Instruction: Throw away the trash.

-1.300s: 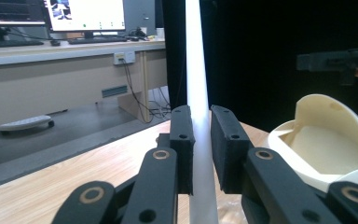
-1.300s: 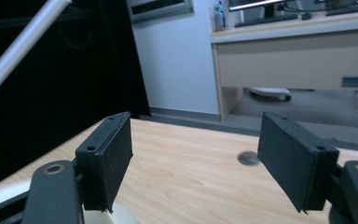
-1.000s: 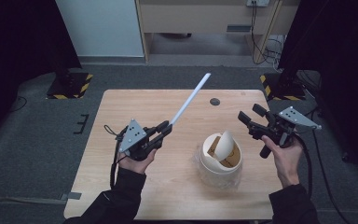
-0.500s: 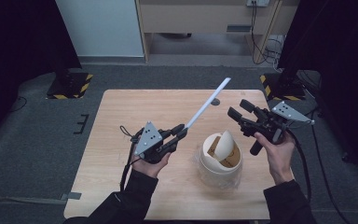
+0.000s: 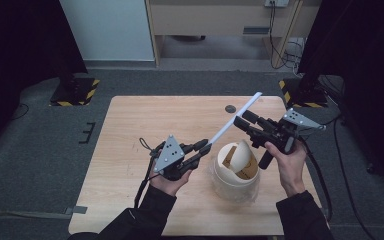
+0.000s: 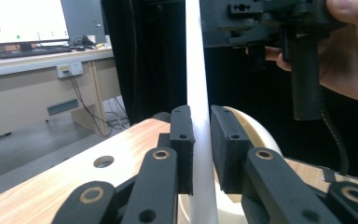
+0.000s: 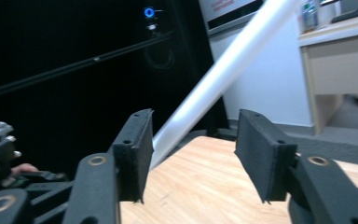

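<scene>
Above the table (image 5: 145, 120), left gripper (image 5: 202, 148) clamps the white rod's (image 5: 235, 121) lower end, rod slanting up toward right gripper (image 5: 241, 119), whose jaws, just closing, stand apart around its upper part, not pressing.

Both forearms come in from the bottom of the high view: left gripper (image 5: 203, 149) sits lower centre-left, jaws clamped tight and angled toward upper right, while the right gripper (image 5: 240, 121), centre-right, points left with jaws half-apart, just been closing.
</scene>
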